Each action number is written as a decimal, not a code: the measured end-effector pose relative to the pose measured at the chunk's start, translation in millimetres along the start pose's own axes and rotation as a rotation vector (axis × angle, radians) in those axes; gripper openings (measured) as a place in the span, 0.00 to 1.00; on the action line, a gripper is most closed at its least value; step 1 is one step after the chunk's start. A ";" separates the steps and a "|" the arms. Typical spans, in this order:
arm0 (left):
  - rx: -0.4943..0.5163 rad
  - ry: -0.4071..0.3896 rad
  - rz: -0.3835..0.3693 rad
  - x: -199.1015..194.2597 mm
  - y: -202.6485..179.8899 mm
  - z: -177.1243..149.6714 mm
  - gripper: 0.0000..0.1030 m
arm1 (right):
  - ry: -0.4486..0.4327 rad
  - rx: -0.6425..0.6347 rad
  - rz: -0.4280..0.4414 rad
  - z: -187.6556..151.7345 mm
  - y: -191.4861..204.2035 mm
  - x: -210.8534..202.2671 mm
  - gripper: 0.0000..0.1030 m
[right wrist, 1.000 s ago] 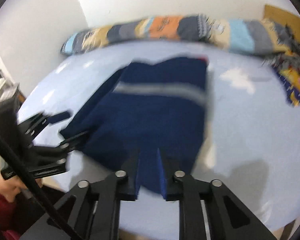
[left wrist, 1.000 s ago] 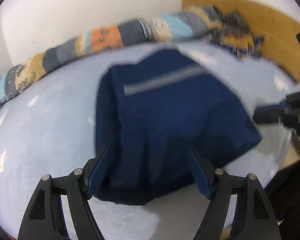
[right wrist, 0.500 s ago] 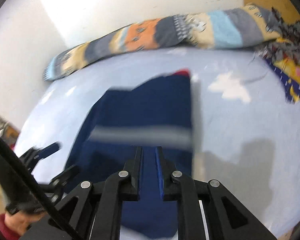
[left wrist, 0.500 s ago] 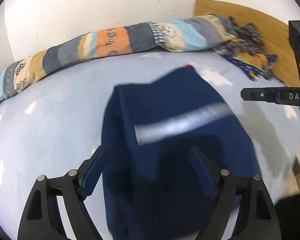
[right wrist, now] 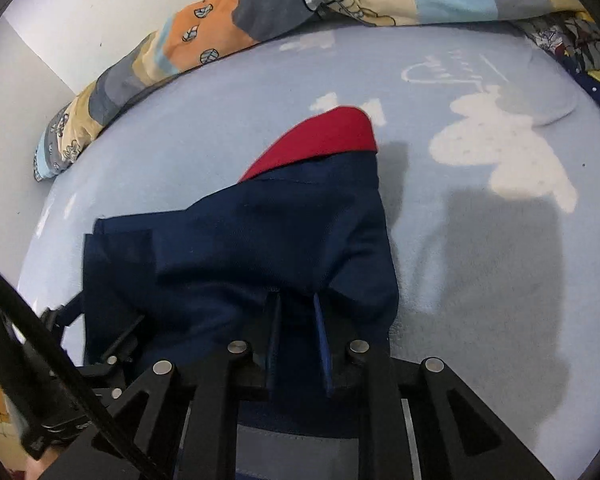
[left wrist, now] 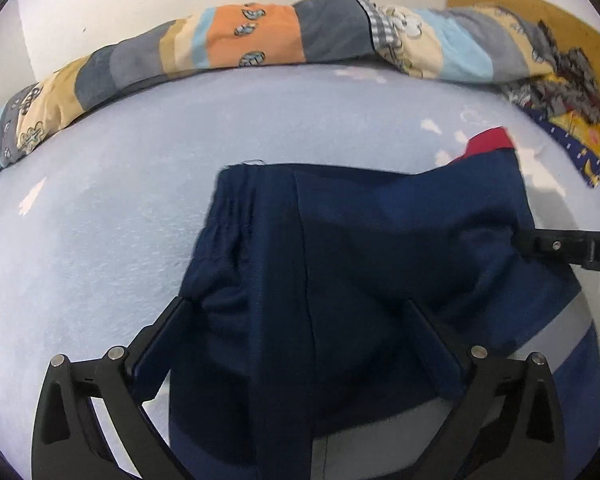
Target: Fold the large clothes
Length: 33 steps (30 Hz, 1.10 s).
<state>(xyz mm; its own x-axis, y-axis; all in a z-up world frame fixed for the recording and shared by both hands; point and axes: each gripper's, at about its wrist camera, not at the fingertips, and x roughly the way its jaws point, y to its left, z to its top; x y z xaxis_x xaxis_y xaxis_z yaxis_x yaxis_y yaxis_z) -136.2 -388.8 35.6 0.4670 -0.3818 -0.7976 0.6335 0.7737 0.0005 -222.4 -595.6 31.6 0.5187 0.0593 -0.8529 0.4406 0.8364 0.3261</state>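
A navy garment (left wrist: pixel 360 240) with a red collar (left wrist: pixel 490 142) and a grey stripe (left wrist: pixel 568 328) lies folded over itself on the light blue bed sheet (left wrist: pixel 100 220). My left gripper (left wrist: pixel 296 302) hovers over its near part. Its jaws are opening wide, with the cloth lying between the fingers and not pinched. In the right wrist view, the navy garment (right wrist: pixel 260 240) bunches at my right gripper (right wrist: pixel 295 296). Those jaws stand narrow and are starting to open, with a fold of cloth still between the pads. The right gripper (left wrist: pixel 560 252) also shows at the left wrist view's right edge.
A rolled patchwork quilt (left wrist: pixel 252 36) runs along the white wall at the bed's far side. A pile of patterned cloth (left wrist: pixel 560 92) lies at the far right by a wooden board (left wrist: pixel 500 4). A black cable (right wrist: pixel 40 320) crosses the right wrist view's lower left.
Both grippers travelled forward over the bed, carrying the garment's near edge over itself; the red collar now shows close ahead. The left jaws spread wider and no longer pinch the cloth.
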 end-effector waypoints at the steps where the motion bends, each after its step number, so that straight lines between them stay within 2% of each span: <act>1: -0.011 -0.007 -0.007 -8.6 3.4 -2.0 0.99 | -0.017 -0.013 -0.009 -0.9 4.0 -11.1 0.17; 5: -0.022 -0.056 -0.043 -64.8 6.8 -21.2 0.99 | -0.076 -0.074 -0.006 -17.3 26.5 -64.4 0.19; 7: -0.003 -0.032 -0.026 -85.3 2.9 -38.3 0.99 | -0.072 -0.107 -0.017 -33.2 35.0 -78.5 0.19; 9: 0.017 -0.025 -0.046 -104.9 -1.2 -61.9 0.99 | -0.079 -0.141 -0.028 -57.4 44.5 -95.9 0.19; 14: 0.029 0.002 -0.048 -132.2 -10.1 -115.7 0.99 | -0.061 -0.134 0.001 -125.0 51.8 -114.2 0.22; 18: -0.005 0.091 -0.042 -110.9 -12.6 -147.4 1.00 | 0.008 -0.131 -0.050 -171.9 48.0 -87.7 0.25; 21: -0.038 0.071 -0.052 -104.9 -9.3 -152.4 1.00 | 0.003 -0.133 -0.086 -173.5 51.2 -75.0 0.27; 25: -0.005 0.052 -0.029 -111.0 -13.3 -154.6 1.00 | -0.004 -0.162 -0.112 -175.3 57.7 -74.5 0.31; 27: 0.023 0.026 -0.009 -119.1 -17.3 -153.0 1.00 | -0.009 -0.194 -0.123 -178.5 62.7 -74.2 0.37; 30: 0.084 -0.085 0.025 -145.1 -29.2 -147.7 1.00 | -0.028 -0.239 -0.143 -179.8 70.8 -79.2 0.41; 33: 0.126 -0.150 0.039 -155.9 -36.4 -142.6 1.00 | -0.115 -0.311 -0.165 -181.8 85.3 -101.0 0.41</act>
<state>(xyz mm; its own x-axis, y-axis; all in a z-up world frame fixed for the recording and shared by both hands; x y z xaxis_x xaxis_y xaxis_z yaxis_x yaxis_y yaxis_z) -320.0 -285.4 73.9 0.5735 -0.4314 -0.6964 0.6812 0.7234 0.1128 -370.4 -431.2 71.5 0.5461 -0.1369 -0.8265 0.2901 0.9564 0.0332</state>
